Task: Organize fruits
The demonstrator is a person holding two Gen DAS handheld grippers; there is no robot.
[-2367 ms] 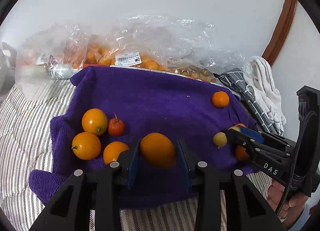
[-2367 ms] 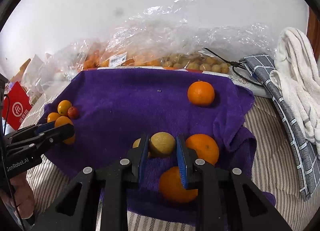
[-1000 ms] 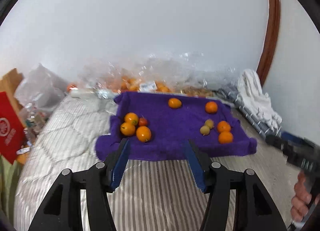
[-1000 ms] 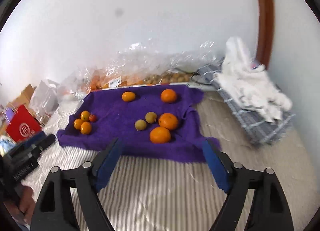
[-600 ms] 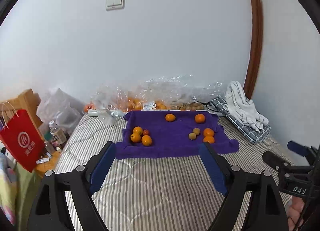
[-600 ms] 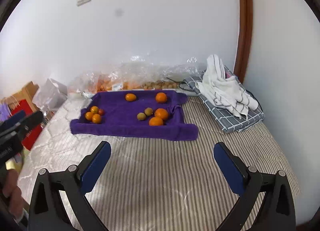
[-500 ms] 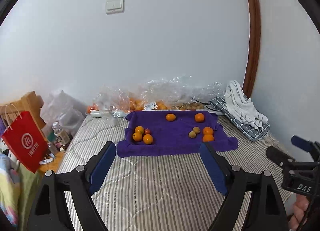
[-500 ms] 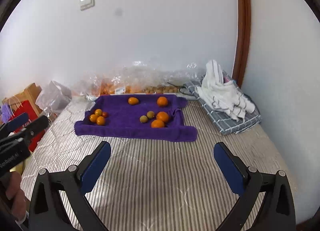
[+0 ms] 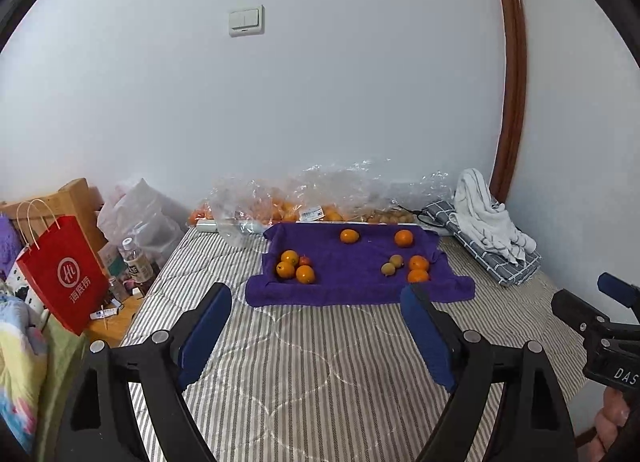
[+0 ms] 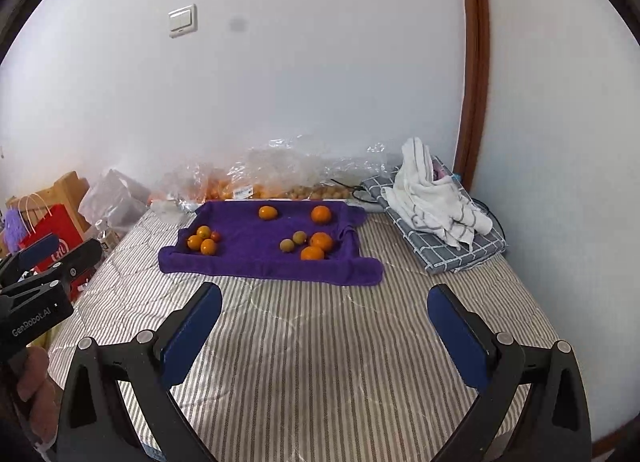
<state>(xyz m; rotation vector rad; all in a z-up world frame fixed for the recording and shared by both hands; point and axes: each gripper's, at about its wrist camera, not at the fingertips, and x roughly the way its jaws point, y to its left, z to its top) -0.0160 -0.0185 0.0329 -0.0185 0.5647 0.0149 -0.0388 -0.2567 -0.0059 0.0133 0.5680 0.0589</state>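
A purple towel (image 9: 352, 282) (image 10: 248, 258) lies on the striped bed and carries the fruit. On its left sit three small oranges (image 9: 294, 266) (image 10: 202, 242) with a little red fruit (image 9: 305, 260). At its back lie an oval orange (image 9: 349, 236) and a round orange (image 9: 403, 238). On its right are two yellow-green fruits (image 9: 392, 265) (image 10: 293, 241) and two oranges (image 9: 418, 268) (image 10: 318, 246). My left gripper (image 9: 316, 306) and my right gripper (image 10: 324, 306) both stand open and empty, well back from the towel, above the bedspread.
Clear plastic bags (image 9: 304, 198) holding more fruit line the wall behind the towel. A folded grey checked cloth with a white towel (image 9: 486, 222) (image 10: 434, 198) lies at the right. A red paper bag (image 9: 60, 278), bottles and boxes stand off the bed's left edge.
Both grippers have let go of their fruit, opened wide and drawn back and up from the towel, so the whole bed is now in view. Over the last half second they barely shifted.
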